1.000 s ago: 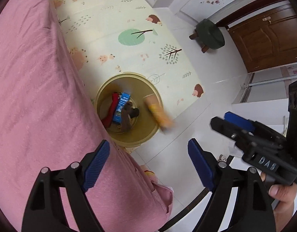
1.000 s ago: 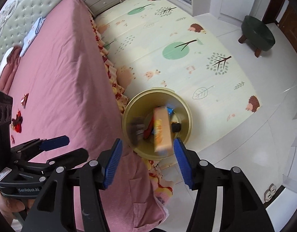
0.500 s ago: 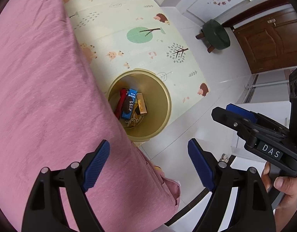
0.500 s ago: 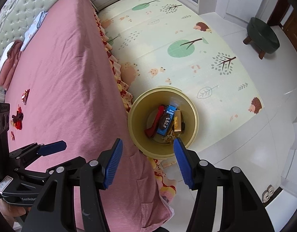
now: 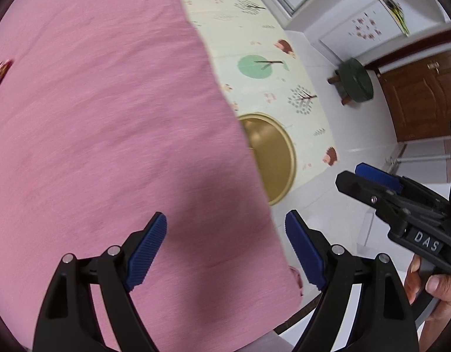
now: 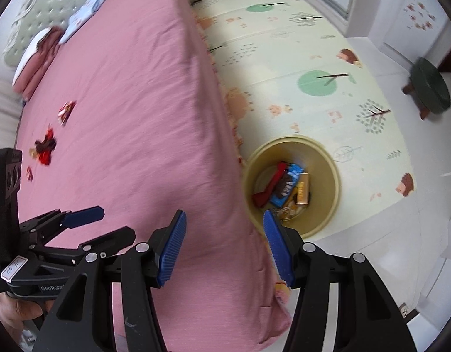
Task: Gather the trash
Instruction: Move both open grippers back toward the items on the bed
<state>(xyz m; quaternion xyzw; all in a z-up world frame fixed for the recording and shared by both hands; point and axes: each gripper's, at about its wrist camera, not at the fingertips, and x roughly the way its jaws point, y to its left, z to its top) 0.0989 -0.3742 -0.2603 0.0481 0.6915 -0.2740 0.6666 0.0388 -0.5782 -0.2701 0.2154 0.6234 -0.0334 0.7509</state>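
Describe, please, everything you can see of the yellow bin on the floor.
The bin is a round, open-topped bucket that looks like dull yellow plastic. It stands upright on the play mat, close against the edge of the pink bed. Inside lie several wrappers: red, blue, dark brown and orange. Neither claw touches it.

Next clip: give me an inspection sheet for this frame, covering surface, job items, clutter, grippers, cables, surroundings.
Surface: pink bed, sheet smooth.
Job's things: yellow bin on the mat beside the bed, holding wrappers; more wrappers lie on the bed.
Clutter: folded cloths near the headboard.
Grippers: left gripper and right gripper both open, empty.
Cables: nothing seen.
Surroundings: play mat, green stool, wooden door.
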